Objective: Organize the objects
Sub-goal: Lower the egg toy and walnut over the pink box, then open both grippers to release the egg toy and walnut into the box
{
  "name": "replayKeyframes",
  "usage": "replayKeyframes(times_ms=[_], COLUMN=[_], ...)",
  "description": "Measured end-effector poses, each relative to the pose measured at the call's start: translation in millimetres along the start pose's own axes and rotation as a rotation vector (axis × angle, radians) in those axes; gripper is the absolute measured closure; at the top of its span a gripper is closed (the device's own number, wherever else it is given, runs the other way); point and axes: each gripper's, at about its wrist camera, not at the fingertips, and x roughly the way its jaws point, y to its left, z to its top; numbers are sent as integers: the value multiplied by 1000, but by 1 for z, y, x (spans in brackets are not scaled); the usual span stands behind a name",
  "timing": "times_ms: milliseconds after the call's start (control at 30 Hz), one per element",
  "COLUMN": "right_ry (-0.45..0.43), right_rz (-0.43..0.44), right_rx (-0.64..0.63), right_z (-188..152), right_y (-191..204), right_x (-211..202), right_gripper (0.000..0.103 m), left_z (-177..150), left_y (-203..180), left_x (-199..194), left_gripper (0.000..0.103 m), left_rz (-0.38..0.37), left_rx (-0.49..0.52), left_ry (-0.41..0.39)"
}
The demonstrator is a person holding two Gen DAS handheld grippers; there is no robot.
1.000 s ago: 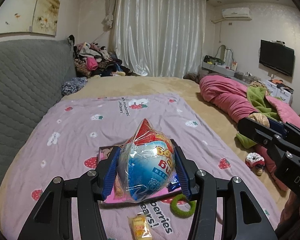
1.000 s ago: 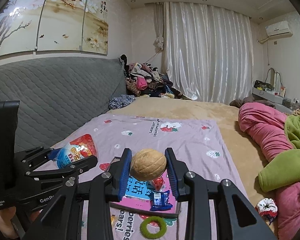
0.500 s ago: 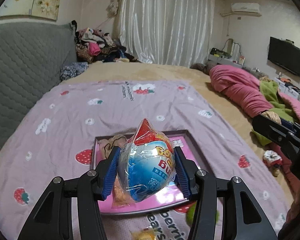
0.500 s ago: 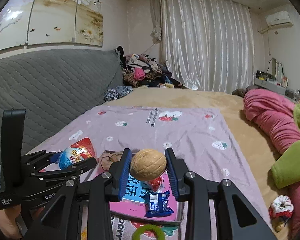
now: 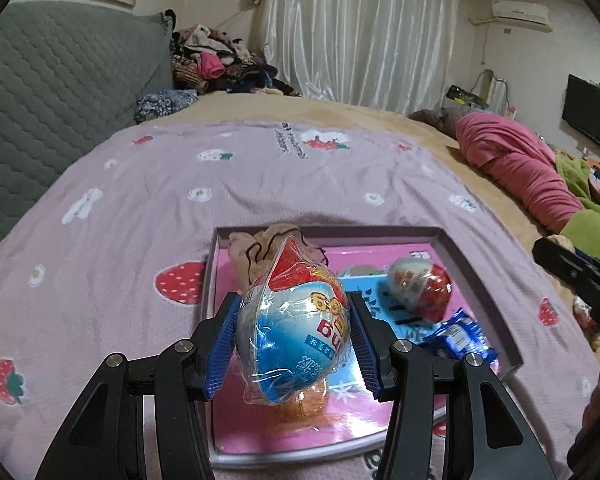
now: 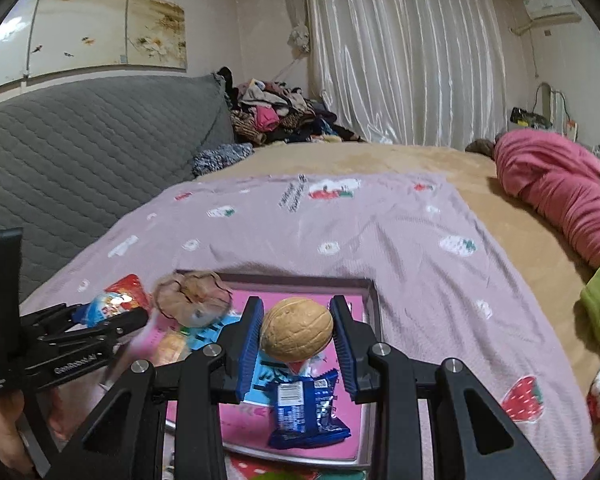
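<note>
A shallow tray (image 5: 480, 276) with a pink floor and low grey walls lies on a lilac strawberry-print blanket (image 5: 148, 208) spread over the bed. Its far wall and right wall show fully in the left wrist view; the near rim runs under the gripper bodies. Open blanket stretches beyond the far wall and to the left of the tray, up to the grey quilted headboard (image 5: 52, 80). To the right, tan bedding leads to a rolled pink duvet (image 5: 516, 164).

Inside the tray, a beige scrunchie (image 5: 256, 248) fills the far-left corner, a second wrapped toy egg (image 5: 420, 288) sits right of centre, and a blue snack packet (image 5: 456, 340) lies just beside it near the right wall. Bare pink floor remains along the near-left part.

The left gripper (image 5: 294, 336) hovers above the tray's left half, pointing forward and slightly down, its blue pads clamped on a plastic-wrapped blue-and-red toy egg (image 5: 296, 328). The right gripper (image 6: 296, 336) hangs over the tray's right half, level with the other, its pads pressed against both sides of a walnut (image 6: 296, 328), directly above the blue snack packet. In the right wrist view the left gripper appears at the far left, apart from the right one.
</note>
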Motion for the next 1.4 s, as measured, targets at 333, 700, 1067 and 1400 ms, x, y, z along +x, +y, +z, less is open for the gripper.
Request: replayKeyframes(times_ms=[333, 700, 1067, 1400], right_ry=[61, 114, 174, 212], right_rz=[-21, -52, -90, -107], right_rx=[-6, 0, -7, -11], right_z=[-17, -26, -36, -43], right_y=[-10, -20, -26, -26], right_x=[33, 59, 83, 94], right_gripper=[68, 68, 68, 68], left_z=[-14, -16, -21, -24], left_y=[-7, 13, 26, 28], left_x=[23, 30, 43, 51], left_gripper=[48, 48, 48, 48], left_rz=[24, 60, 52, 27], left_rx=[36, 1, -32, -50], left_ry=[42, 50, 97, 131])
